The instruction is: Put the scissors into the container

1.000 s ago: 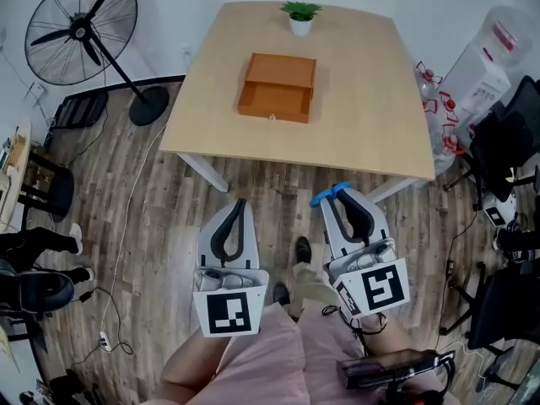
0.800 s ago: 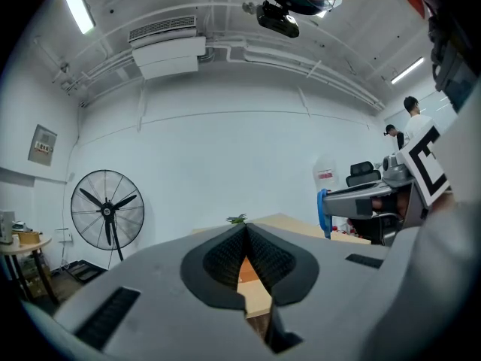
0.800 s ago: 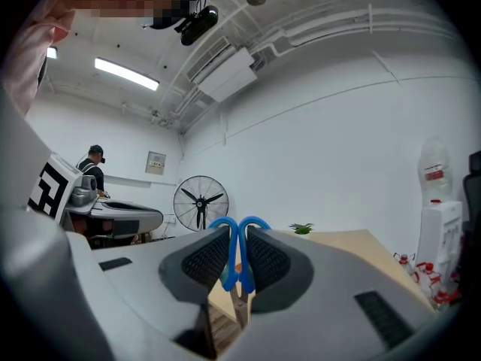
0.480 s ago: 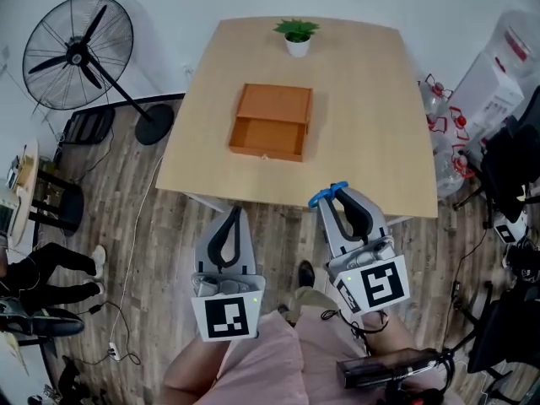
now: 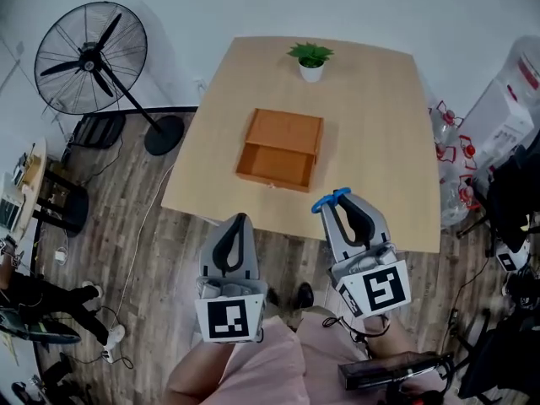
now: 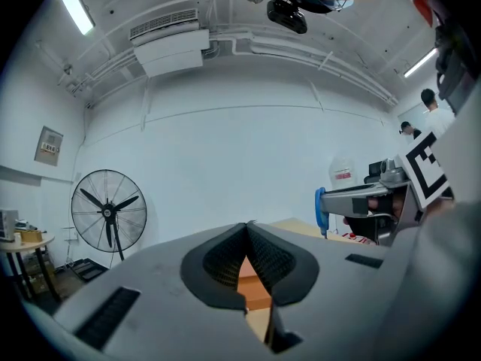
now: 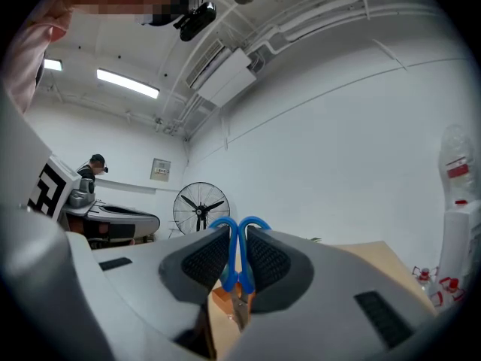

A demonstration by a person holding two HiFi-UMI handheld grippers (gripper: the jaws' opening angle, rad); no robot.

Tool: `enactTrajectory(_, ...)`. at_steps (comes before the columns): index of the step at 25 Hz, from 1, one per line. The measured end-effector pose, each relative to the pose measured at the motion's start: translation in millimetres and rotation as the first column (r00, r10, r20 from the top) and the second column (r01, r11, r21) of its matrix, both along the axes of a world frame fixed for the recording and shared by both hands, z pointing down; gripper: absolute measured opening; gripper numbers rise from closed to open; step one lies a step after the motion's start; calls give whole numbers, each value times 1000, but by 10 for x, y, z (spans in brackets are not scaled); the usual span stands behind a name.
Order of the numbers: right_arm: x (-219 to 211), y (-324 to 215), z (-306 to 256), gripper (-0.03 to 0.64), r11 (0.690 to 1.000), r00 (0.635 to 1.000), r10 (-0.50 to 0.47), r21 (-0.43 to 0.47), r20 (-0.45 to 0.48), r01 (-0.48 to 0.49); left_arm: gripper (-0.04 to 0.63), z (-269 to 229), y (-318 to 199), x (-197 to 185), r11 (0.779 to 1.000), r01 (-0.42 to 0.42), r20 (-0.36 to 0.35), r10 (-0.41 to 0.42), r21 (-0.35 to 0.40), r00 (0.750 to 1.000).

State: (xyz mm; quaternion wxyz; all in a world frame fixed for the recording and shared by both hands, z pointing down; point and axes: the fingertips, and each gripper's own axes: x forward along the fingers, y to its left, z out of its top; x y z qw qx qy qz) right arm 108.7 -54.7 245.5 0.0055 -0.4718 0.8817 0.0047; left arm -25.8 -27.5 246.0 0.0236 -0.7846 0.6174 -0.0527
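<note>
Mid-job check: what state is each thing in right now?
left hand-held gripper, shut, empty.
right hand-held gripper, shut on the scissors.
scissors, closed, gripped at the blue handles.
container, open, nothing visible inside.
fan, blades not spinning.

Table: light wooden table (image 5: pixel 371 142), just ahead of left gripper (image 5: pixel 240 219) and right gripper (image 5: pixel 342 199).
Floor: dark wood planks (image 5: pixel 169 251) beneath them.
Fan: black pedestal fan (image 5: pixel 90 56), ahead-left.
Walls (image 5: pixel 253 7): white, beyond the table.
Light: ceiling strip lights (image 7: pixel 128 83).
</note>
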Motion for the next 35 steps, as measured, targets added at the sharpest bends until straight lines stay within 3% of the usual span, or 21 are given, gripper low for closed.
enactTrajectory(9, -408, -489, 64, 74, 1000, 999, -1, -11, -44, 0, 5, 23, -495, -433, 1000, 19, -8, -19, 23, 1000)
enactTrajectory(24, -871, -1493, 86, 74, 996, 993, 91, -2, -77, -91, 5, -7, -1723, -864, 993, -105, -22, 106, 53, 994)
enactTrajectory(35, -1093, -1895, 438, 74, 992, 991, 100, -72, -90, -106, 5, 307, -2225, -1020, 986, -165, -28, 164, -33, 986)
